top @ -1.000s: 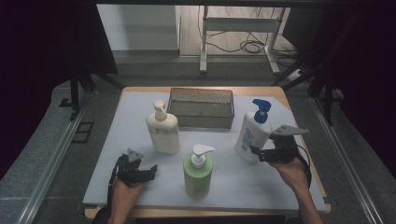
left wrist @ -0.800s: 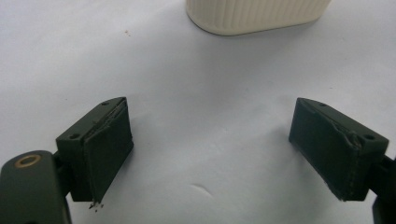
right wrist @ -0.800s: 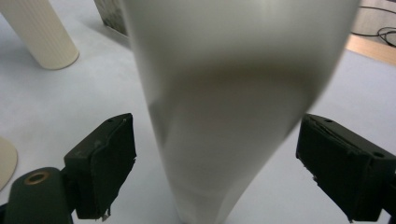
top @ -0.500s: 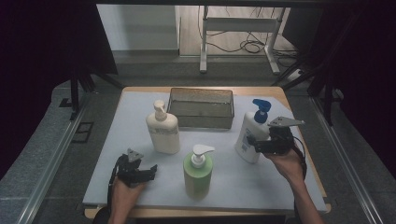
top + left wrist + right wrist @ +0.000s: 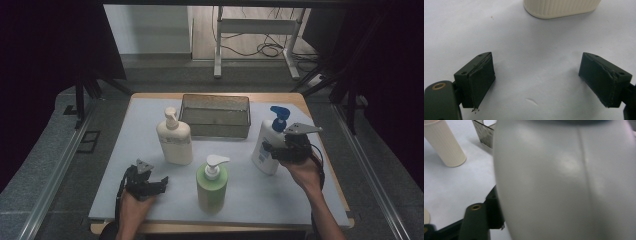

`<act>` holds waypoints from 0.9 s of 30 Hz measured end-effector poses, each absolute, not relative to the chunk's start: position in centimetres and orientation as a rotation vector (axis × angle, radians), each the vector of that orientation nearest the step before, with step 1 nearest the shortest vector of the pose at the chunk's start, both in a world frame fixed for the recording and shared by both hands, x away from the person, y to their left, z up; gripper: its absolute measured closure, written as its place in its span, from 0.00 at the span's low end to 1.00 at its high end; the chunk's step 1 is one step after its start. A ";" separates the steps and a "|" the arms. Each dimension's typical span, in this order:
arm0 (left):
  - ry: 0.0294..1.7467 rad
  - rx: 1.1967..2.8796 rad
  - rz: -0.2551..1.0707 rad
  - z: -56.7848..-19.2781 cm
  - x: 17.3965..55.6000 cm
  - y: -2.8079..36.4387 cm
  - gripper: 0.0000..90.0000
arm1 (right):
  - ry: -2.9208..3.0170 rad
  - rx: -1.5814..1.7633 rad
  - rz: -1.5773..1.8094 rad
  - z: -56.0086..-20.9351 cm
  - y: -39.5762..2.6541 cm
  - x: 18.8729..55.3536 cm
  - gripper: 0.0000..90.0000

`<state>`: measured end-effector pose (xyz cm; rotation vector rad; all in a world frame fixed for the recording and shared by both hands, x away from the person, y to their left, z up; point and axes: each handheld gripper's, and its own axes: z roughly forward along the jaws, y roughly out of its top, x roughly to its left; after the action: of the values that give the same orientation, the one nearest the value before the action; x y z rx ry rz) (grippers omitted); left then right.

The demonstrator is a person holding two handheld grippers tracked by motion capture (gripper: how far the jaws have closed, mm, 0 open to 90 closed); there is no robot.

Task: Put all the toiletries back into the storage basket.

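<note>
High view: a wooden table (image 5: 295, 98) carries a pale, white-grey mat (image 5: 140, 130) that covers nearly all of its top. Around it the floor is grey, a metal rail runs along each side, and dark curtains close the room off at left and right. Beyond the far edge stand a white metal frame (image 5: 255, 30) and a tangle of cables on the floor. On the mat, a wire mesh basket (image 5: 216, 115) sits near the far edge. The cream pump bottle (image 5: 174, 138) stands to its left and nearer the person; the green pump bottle (image 5: 212, 183) stands in the middle, near the front. The white bottle with the blue pump (image 5: 269, 143) stands upright at the right. The right gripper (image 5: 270, 150) is against its side, held level by the right hand (image 5: 306, 172). The left gripper (image 5: 156, 184) rests low on the mat at the front left, well apart from the bottles.

Left gripper view: the two black jaws stand wide apart with only bare mat between them; the ribbed base of the cream bottle (image 5: 560, 8) lies ahead, untouched.

Right gripper view: the white bottle's smooth side (image 5: 564, 182) is very close, set between the jaws, which have just been closing. One black jaw lies against its lower left; the other is hidden, so I cannot tell whether the pads press yet. Behind stand the cream bottle (image 5: 445, 145) and a corner of the basket (image 5: 484, 131).
</note>
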<state>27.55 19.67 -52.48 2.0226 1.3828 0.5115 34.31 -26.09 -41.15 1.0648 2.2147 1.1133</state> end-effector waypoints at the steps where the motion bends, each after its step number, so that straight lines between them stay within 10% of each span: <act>1: 1.383 2.023 0.511 -52.5 27.5 19.7 0.14 | 2.215 1.067 1.110 -41.1 -26.1 34.3 0.40; 27: 1.382 2.019 0.513 -52.5 27.6 19.7 0.14 | 2.228 1.053 1.146 -38.1 -24.7 34.4 0.42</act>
<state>27.57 19.66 -52.50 2.0192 1.3818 0.5126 34.42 -24.71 -38.07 1.0532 2.2280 1.1458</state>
